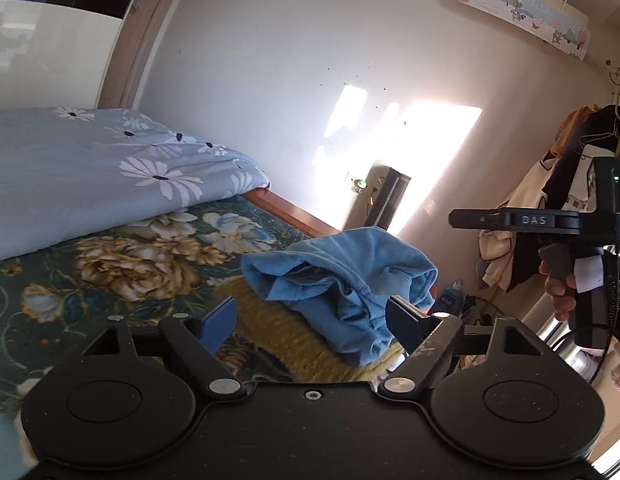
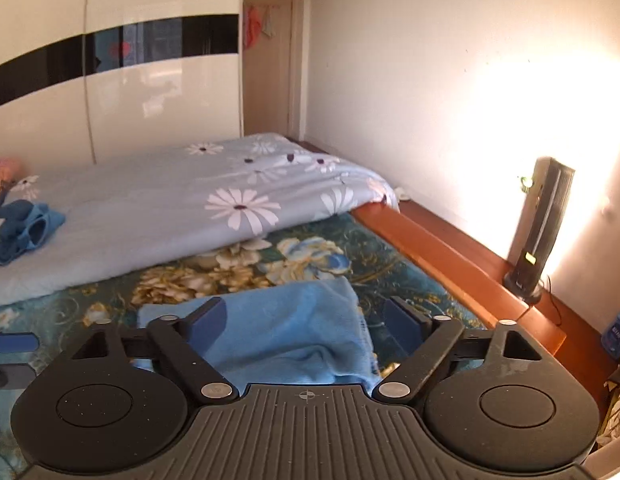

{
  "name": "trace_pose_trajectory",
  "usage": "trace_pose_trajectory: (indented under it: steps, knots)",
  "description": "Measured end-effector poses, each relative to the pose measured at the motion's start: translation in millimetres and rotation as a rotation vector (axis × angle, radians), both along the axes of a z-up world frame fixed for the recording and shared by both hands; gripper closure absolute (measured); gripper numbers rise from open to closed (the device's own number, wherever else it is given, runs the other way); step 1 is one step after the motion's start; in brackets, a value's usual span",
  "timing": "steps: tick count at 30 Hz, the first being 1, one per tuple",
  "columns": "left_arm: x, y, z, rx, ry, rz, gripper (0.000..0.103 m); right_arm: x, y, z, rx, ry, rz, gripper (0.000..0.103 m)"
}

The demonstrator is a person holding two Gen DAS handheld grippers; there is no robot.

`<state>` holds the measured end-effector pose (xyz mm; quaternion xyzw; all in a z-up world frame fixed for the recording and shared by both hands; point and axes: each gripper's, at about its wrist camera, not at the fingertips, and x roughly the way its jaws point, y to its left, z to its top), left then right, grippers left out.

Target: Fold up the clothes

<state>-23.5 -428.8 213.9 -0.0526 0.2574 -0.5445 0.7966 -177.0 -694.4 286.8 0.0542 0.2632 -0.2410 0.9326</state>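
Blue garment [image 1: 342,280] lies bunched, seemingly just released, between wide-open left gripper [image 1: 310,316] and right gripper [image 2: 310,320].

A light blue garment [image 2: 293,332] is seen on a dark teal sheet [image 2: 374,256] patterned with gold and pale blue flowers. A grey-blue quilt [image 2: 157,208] is printed with white daisies. A darker blue cloth [image 2: 21,228] is seen on it. The bed frame [image 2: 442,256] is reddish-brown wood.
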Motion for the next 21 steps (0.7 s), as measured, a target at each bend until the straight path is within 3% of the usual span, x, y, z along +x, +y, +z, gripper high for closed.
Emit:
trace_pose_trajectory:
  steps: [3, 4, 12, 17, 21]
  knots:
    - [-8.7, 52.2, 9.3, 0.021, -0.055, 0.063, 0.013, -6.1, 59.3, 13.1, -0.039, -0.026, 0.093, 0.007]
    - [-11.2, 69.3, 11.8, 0.029, -0.072, 0.087, 0.012, -6.0, 79.7, 15.8, -0.053, -0.033, 0.121, 0.0]
    - [-40.0, 198.5, 25.4, 0.048, -0.211, 0.253, 0.002, 18.6, 232.3, 16.5, -0.098, -0.087, 0.264, 0.0]
    - [-58.6, 273.4, 10.5, 0.102, -0.307, 0.375, 0.002, 39.8, 316.2, 2.5, -0.115, -0.118, 0.367, 0.0]
    - [-61.3, 333.5, -10.9, 0.117, -0.279, 0.533, 0.002, 61.3, 377.7, -18.6, -0.09, -0.102, 0.456, 0.0]
